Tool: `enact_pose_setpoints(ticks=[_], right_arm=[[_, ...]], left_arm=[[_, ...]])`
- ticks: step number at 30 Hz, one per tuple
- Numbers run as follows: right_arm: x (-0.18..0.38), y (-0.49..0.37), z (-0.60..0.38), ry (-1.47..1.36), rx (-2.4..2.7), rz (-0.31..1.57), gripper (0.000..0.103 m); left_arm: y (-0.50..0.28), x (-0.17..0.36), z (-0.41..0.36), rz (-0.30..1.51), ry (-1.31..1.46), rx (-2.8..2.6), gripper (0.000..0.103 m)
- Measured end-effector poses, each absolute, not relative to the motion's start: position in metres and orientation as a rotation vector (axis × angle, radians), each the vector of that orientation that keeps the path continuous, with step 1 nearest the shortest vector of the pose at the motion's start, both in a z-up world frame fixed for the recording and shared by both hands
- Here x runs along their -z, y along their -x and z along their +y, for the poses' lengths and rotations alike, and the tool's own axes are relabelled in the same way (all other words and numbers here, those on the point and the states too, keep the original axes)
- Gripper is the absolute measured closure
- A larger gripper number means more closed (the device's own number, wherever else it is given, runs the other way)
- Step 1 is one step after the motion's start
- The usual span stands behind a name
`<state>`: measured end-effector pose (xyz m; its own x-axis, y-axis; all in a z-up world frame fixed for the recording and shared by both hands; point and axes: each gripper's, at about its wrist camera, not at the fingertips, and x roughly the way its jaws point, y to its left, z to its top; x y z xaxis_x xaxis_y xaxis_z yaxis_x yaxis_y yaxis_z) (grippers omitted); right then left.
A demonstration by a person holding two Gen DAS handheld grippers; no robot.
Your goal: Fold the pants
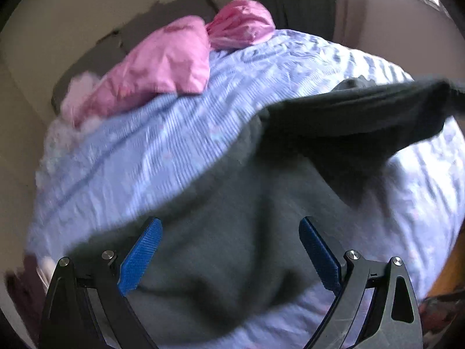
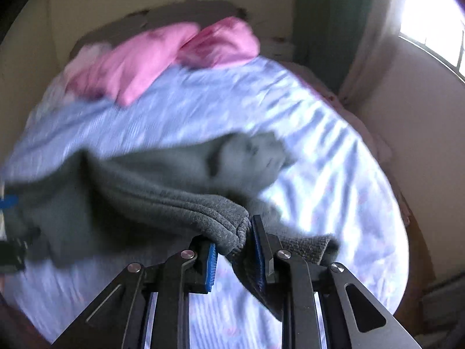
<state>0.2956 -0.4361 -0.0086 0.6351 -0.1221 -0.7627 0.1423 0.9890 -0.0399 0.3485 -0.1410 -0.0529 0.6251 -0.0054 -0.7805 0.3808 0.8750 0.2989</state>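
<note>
Right now the right gripper (image 2: pixel 234 242) is clenched on a bunched, ribbed edge of the dark grey fleece pants (image 2: pixel 162 186), the thick knit fabric pinched between its two blue textured pads (image 2: pixel 211 264) and a further fold hanging down past the right-hand pad. From that pinch the cloth stretches away to the left in a lifted, sagging band, with one crumpled part lying further out on the sheet toward the middle of the bed. At the far left edge of the right wrist view a sliver of blue pad and black frame shows beside the cloth; whether it touches the fabric cannot be told. The left gripper (image 1: pixel 229 232) stands released, its blue pads (image 1: pixel 142 253) spread wide apart with nothing between them, poised just above a broad grey spread of the pants (image 1: pixel 232 218) that lies on the near part of the bed. Beyond that spread, a darker length of the same garment rises and runs off toward the right edge of the left wrist view, blurred. Under everything lies the pale lilac patterned bedsheet (image 1: pixel 145 151), wrinkled. At the head end of the bed rest two pink pillows (image 1: pixel 162 58), side by side and touching, against a cream wall. A bright window (image 2: pixel 436 26) shows at the right, beside a dark green curtain (image 2: pixel 328 14).
</note>
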Motion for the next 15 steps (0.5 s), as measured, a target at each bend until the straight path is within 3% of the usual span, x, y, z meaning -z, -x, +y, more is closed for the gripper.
enact_pose_setpoints(ticks=[4,9,15], right_arm=[[-0.009,-0.337,-0.434,0.018,0.184,0.913,0.082],[-0.014,-0.380,-0.435,0.033,0.230,0.972,0.082],[0.006,-0.456,-0.456,0.075,0.331,1.057,0.083]], left_arm=[[-0.377,0.049,-0.149,0.858,-0.604,0.260,0.006],[-0.427,0.059,-0.144,0.973,-0.557,0.240,0.007],[-0.444,0.076,-0.160,0.945,-0.572,0.228,0.007]])
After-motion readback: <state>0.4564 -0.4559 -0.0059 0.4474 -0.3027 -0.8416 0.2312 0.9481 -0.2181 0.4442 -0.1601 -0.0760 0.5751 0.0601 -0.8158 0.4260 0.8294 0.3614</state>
